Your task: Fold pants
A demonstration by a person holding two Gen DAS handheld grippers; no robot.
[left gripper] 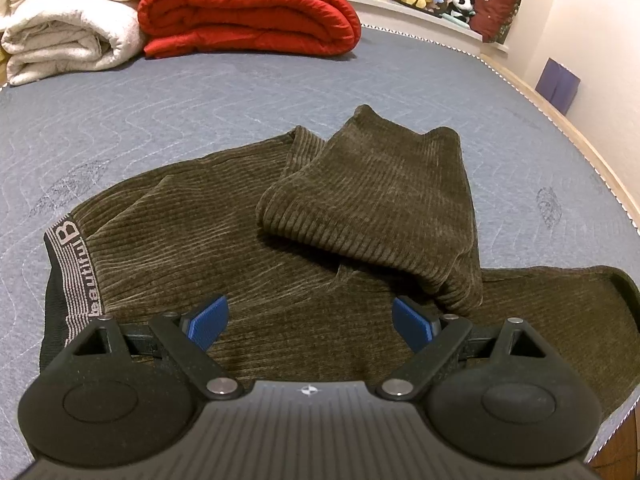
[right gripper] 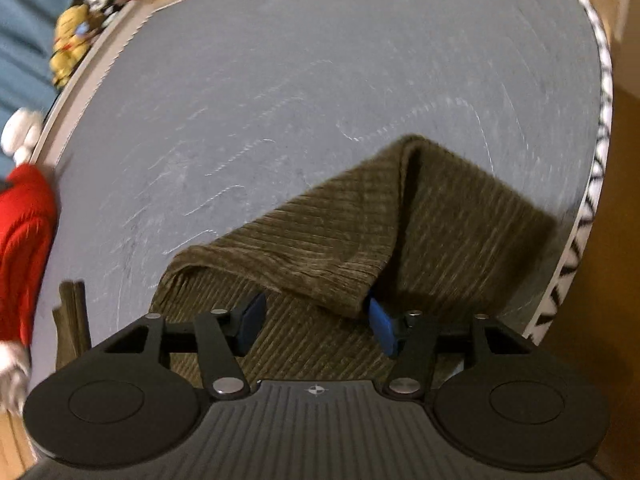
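Olive ribbed pants (left gripper: 248, 248), blue-grey mattress (left gripper: 200, 92)

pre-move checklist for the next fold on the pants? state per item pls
1. Left gripper free: ok, jaws wide, nothing between them.
2. Right gripper let go: ok, jaws apart, pads not pressing on cloth.
3. Folded leg lies on the pants: ok, though skewed.
4. Waistband flat: cannot tell, only one end shows.
5. Bare mattress beyond the pants: ok.
6. Right edge of the pants on the mattress: not ok, it reaches the edge.
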